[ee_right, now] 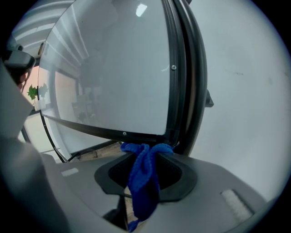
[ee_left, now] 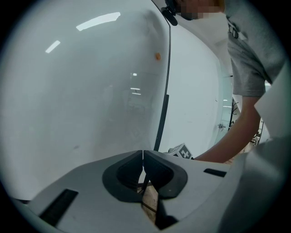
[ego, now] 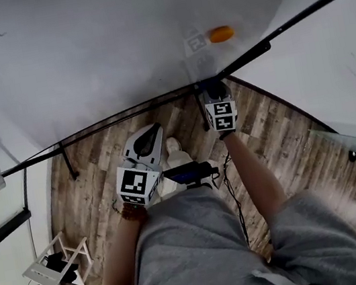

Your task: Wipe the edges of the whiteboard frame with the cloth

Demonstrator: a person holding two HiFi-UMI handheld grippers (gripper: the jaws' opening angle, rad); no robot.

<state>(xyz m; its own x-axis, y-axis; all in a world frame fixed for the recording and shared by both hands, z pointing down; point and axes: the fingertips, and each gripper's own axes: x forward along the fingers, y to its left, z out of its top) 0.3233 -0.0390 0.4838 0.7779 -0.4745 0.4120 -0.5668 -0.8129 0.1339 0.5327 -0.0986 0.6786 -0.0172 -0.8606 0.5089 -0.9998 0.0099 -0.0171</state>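
The whiteboard (ego: 113,47) fills the far half of the head view, and its top and left side run out of the picture. We see its black frame (ego: 125,115) there only as a thin curved line along the bottom edge. The right gripper view shows the frame better: a bottom rail and an upright rail meet in a corner just beyond the jaws.

Below the board lies a wood-plank floor (ego: 279,134). Our own grey clothing (ego: 204,250) covers much of its near part. A white chair (ego: 56,265) stands at the near left, partly cut off, with something dark on it that we cannot identify.

The right gripper (ee_right: 146,157) is raised to that frame corner. Its jaws are closed on a blue cloth (ee_right: 144,182), which bunches out at the tips and hangs down between them. The bunched end touches the frame at the corner. In the head view the gripper's body hides the cloth completely.

The left gripper (ee_left: 143,161) is held nearer to us, away from the board. Its jaws are pressed together with only a thin seam between them and nothing gripped.

A small orange magnet (ego: 221,34) sits on the board's surface above the right gripper.
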